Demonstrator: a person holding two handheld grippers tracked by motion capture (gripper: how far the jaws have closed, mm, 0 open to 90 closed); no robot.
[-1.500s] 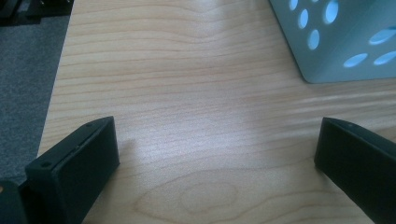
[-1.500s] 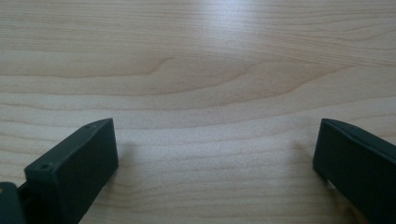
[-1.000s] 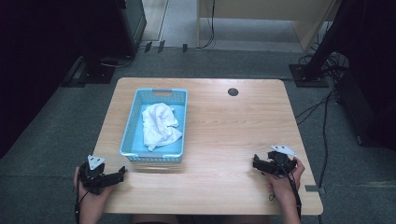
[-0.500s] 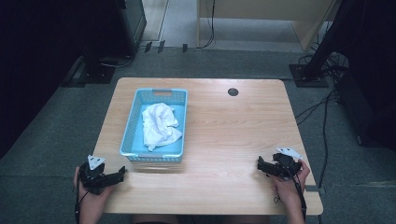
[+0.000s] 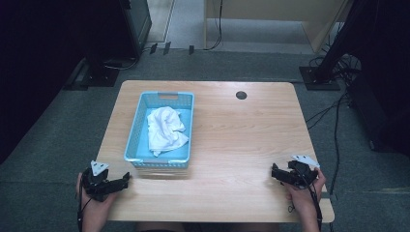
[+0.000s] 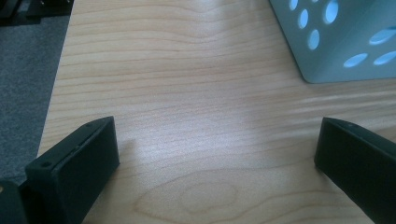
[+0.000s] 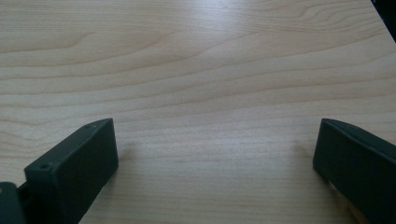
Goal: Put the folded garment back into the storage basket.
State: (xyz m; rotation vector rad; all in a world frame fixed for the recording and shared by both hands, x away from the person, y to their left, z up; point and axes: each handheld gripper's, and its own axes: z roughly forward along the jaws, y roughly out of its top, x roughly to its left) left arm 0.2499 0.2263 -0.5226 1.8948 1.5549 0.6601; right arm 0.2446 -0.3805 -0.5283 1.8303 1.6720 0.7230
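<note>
A light blue plastic basket (image 5: 137, 128) stands on the left half of the wooden table (image 5: 241, 140), and a crumpled white cloth (image 5: 164, 129) lies inside it. My left gripper (image 5: 126, 178) rests at the table's front left corner, just below the basket, open with nothing between its jaws. In the left gripper view (image 6: 217, 140) the basket's perforated corner (image 6: 336, 42) sits up at the right. My right gripper (image 5: 274, 172) lies near the front right edge, open over bare wood (image 7: 217, 135).
A small dark round grommet (image 5: 241, 95) sits near the table's far edge. Grey carpet surrounds the table, with cables (image 5: 333, 121) on the floor at the right and dark furniture behind.
The right gripper has drifted slightly to the right and toward the front edge. The left gripper has stayed almost still.
</note>
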